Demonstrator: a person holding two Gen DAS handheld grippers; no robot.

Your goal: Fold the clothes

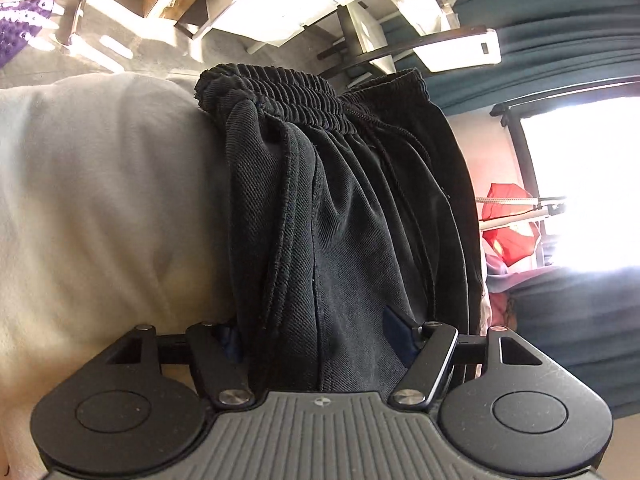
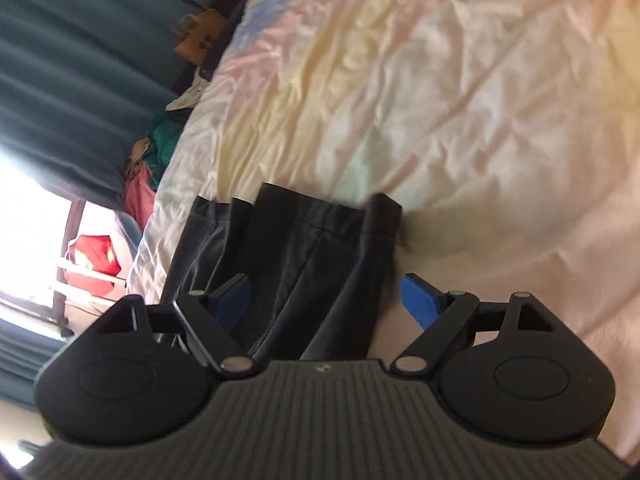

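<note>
**Dark shorts bunched between both grippers, over the bed**

Left wrist view: the left gripper (image 1: 316, 336) is sitting with its jaws part open and a thick bunch of shorts (image 1: 340, 208) filling the gap between them. Blue pads (image 1: 394, 322) are mostly buried in the cloth; whether they are pressing on it, cannot tell. The shorts are running away from the camera, ending in a ribbed, gathered elastic waistband (image 1: 280, 92) at the far end. Fabric is a dark twill weave, falling in long soft pleats. Left of it a smooth grey cloth (image 1: 100, 184) is lying flat, touching the shorts' edge and giving open room on that side. On the right the shorts' edge is hanging against the background: teal curtain (image 1: 560, 52), bright window (image 1: 588, 176), red cloth (image 1: 508, 216).

Right wrist view: blurred. The right gripper (image 2: 326, 300) is standing wide apart. The shorts (image 2: 296, 248) are lying between its fingers, nearer the left pad (image 2: 232, 300); the right pad (image 2: 420, 300) is clear of the cloth, over bare sheet. The far hemmed edge is looking straight, with one corner sticking up. Pastel wrinkled sheet (image 2: 440, 92) is spreading wide beyond and to the right, plenty of free room. The bed edge is running along the left, with a heap of clothes (image 2: 160, 148) and curtain (image 2: 80, 60) past it.
</note>
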